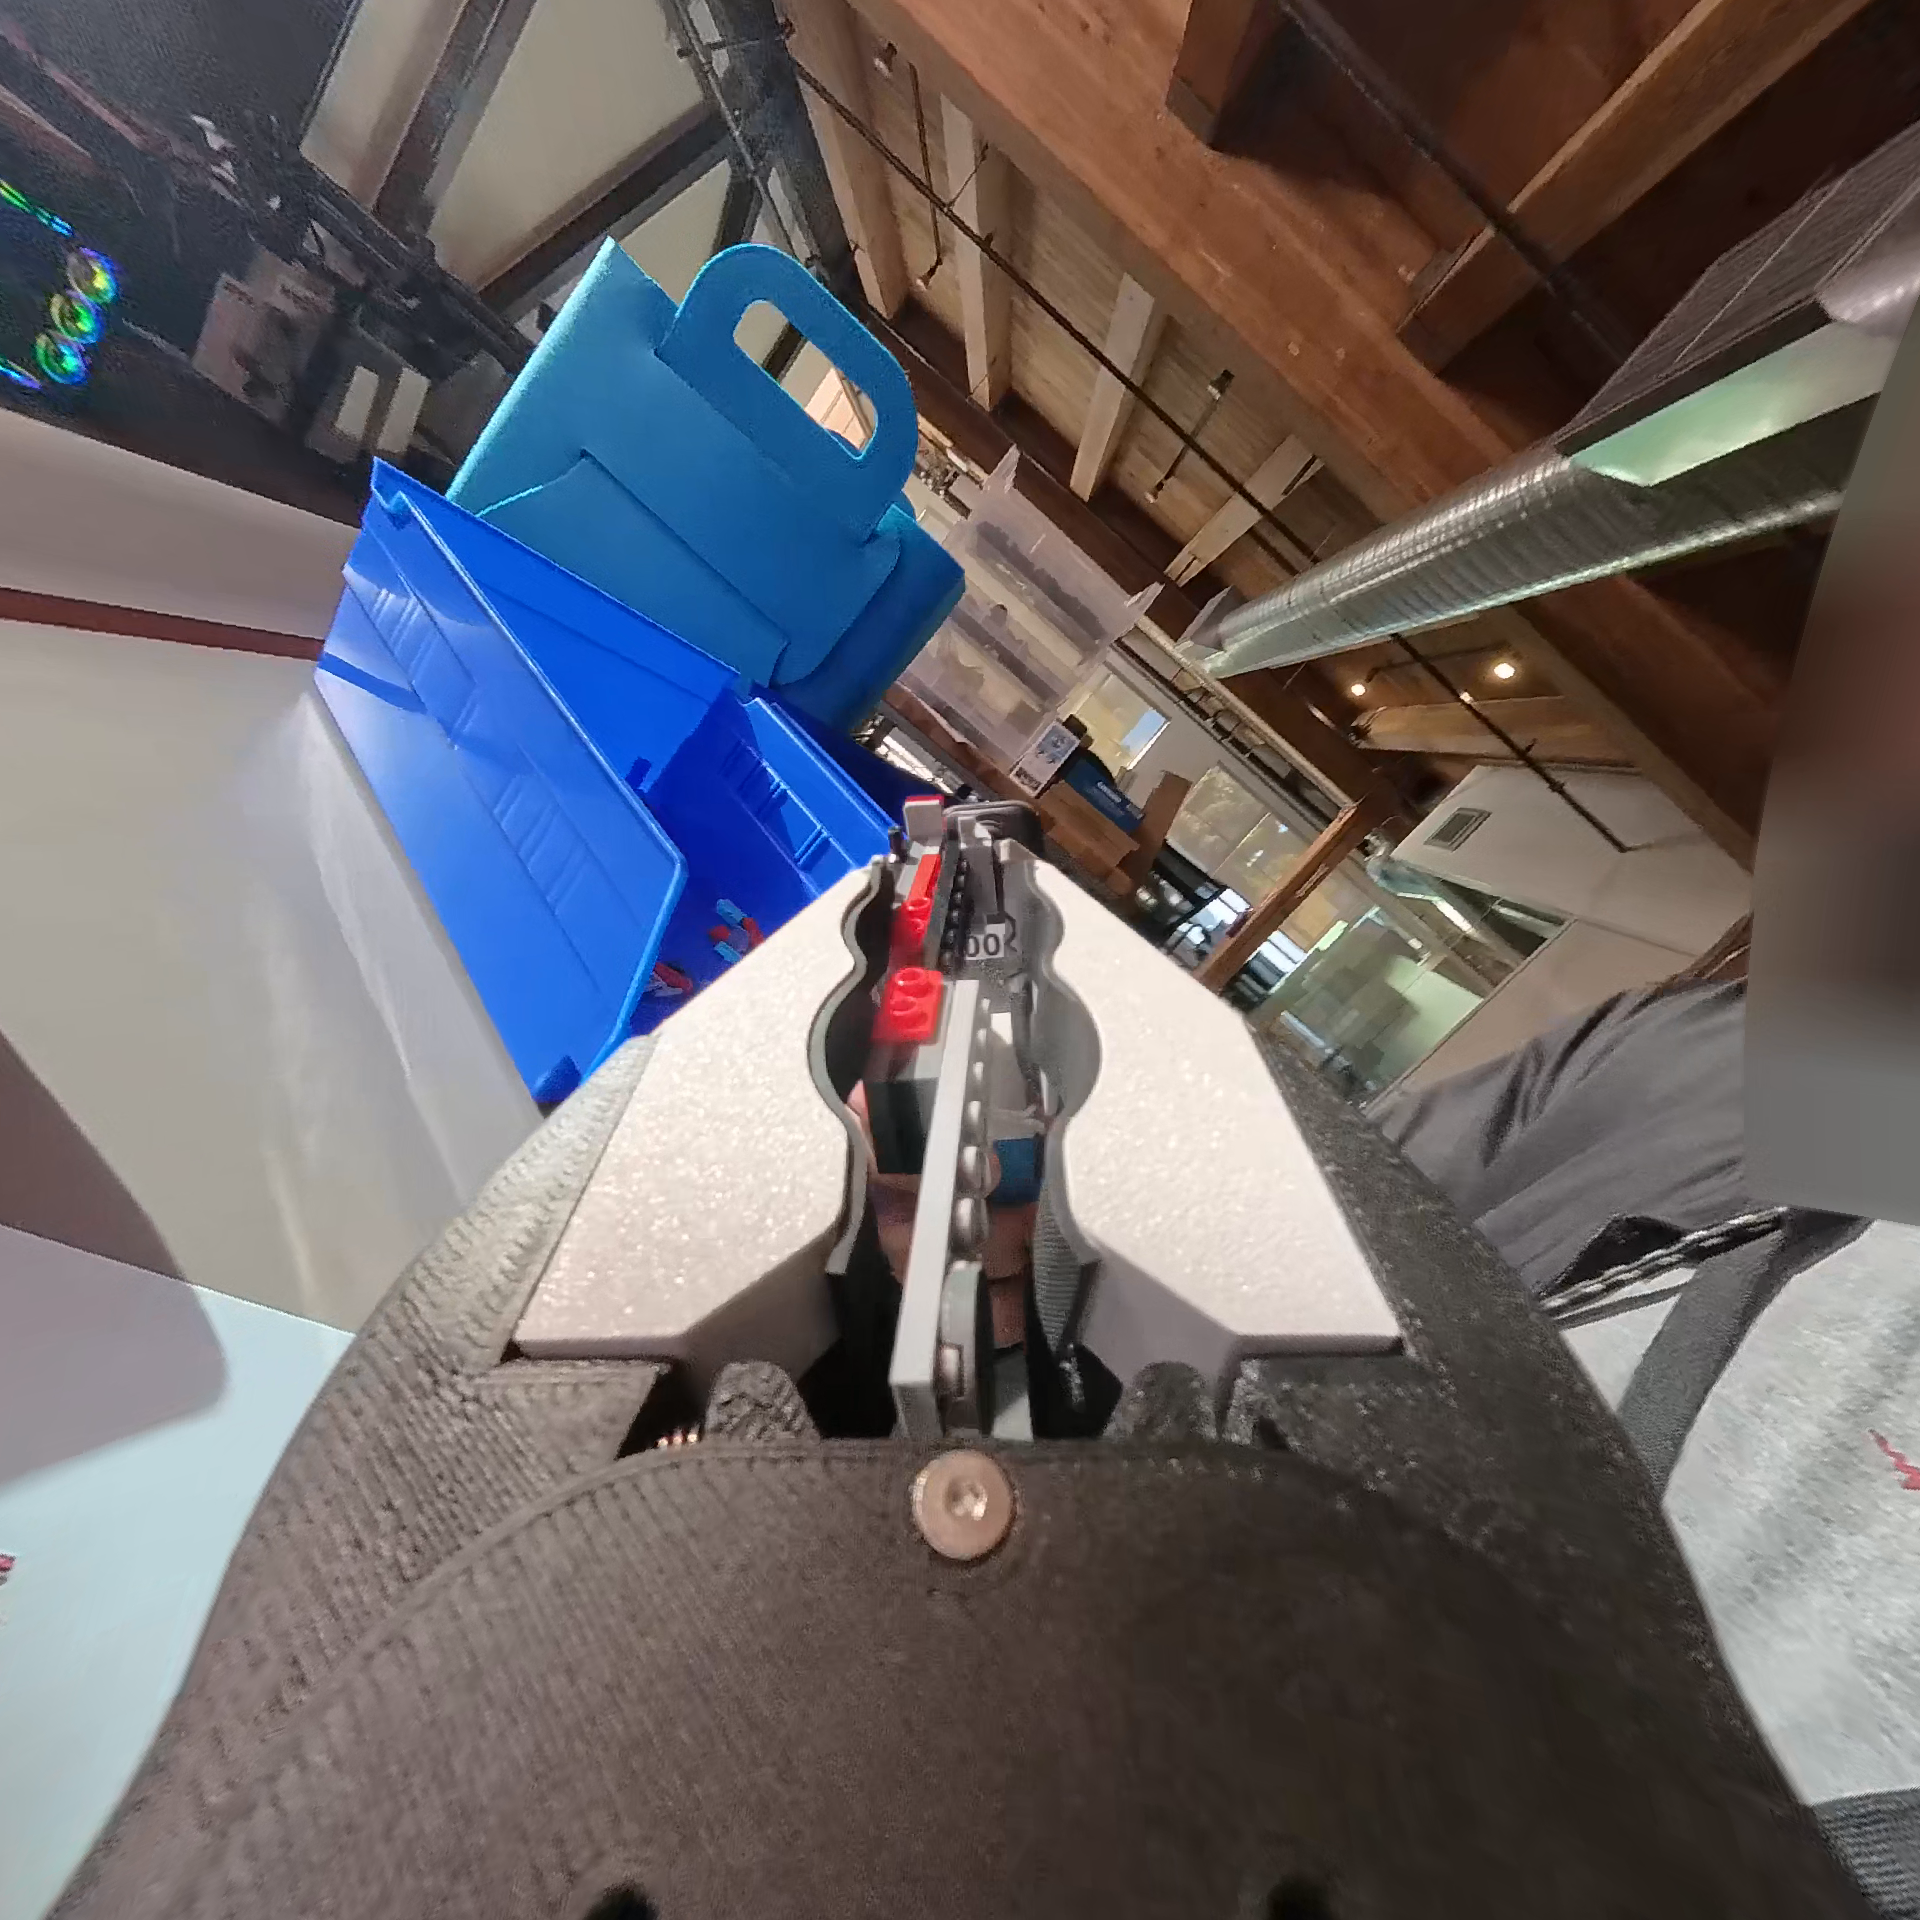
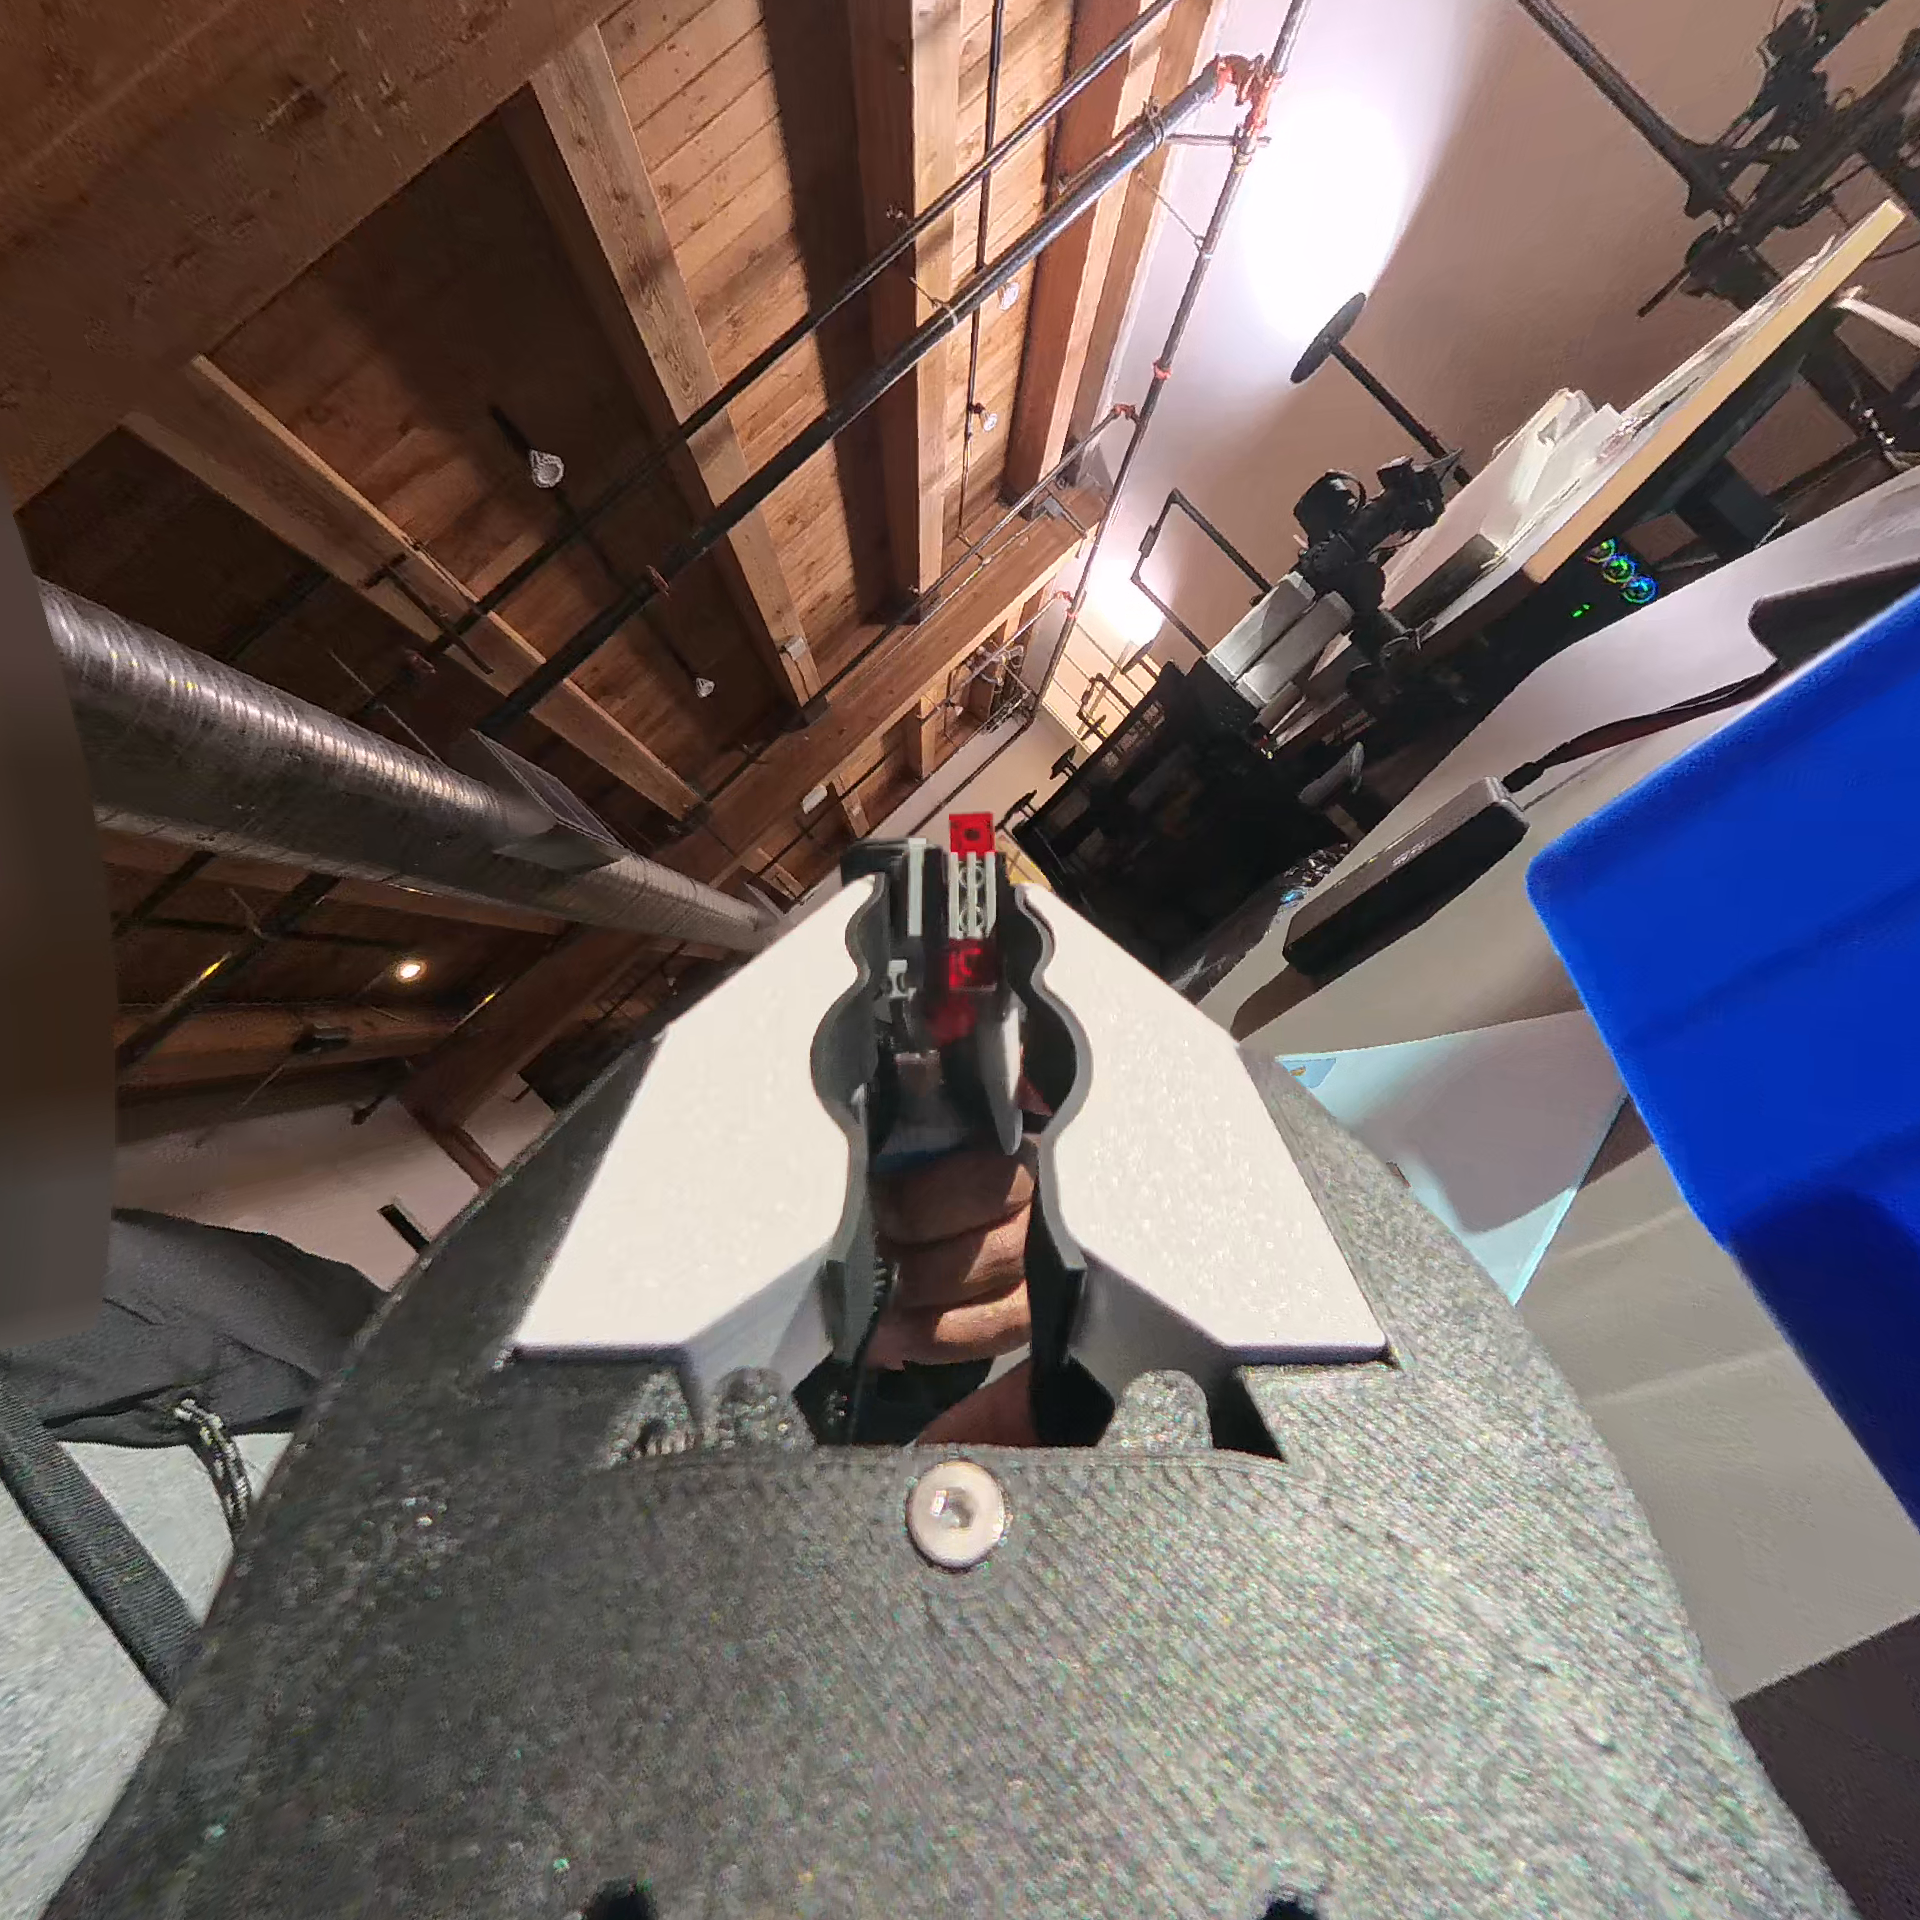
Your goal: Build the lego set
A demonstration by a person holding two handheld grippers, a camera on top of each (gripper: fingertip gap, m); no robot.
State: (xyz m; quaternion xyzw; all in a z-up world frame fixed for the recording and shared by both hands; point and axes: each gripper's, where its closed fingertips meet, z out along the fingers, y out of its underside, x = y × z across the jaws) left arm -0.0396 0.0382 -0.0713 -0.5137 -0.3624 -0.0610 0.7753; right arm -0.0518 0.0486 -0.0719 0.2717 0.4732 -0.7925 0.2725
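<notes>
Grey-red lego build pinched by two claws; left claw, right claw

Two grippers are showing: the left gripper and the right gripper. Each is clamping one lego assembly. Two blue bins are standing behind, with one blue handled folder.

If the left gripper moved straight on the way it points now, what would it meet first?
The left gripper is shut on the lego assembly. Straight beyond its tips the way looks free; the blue bin lies off to the side, though depth is unclear.
</notes>
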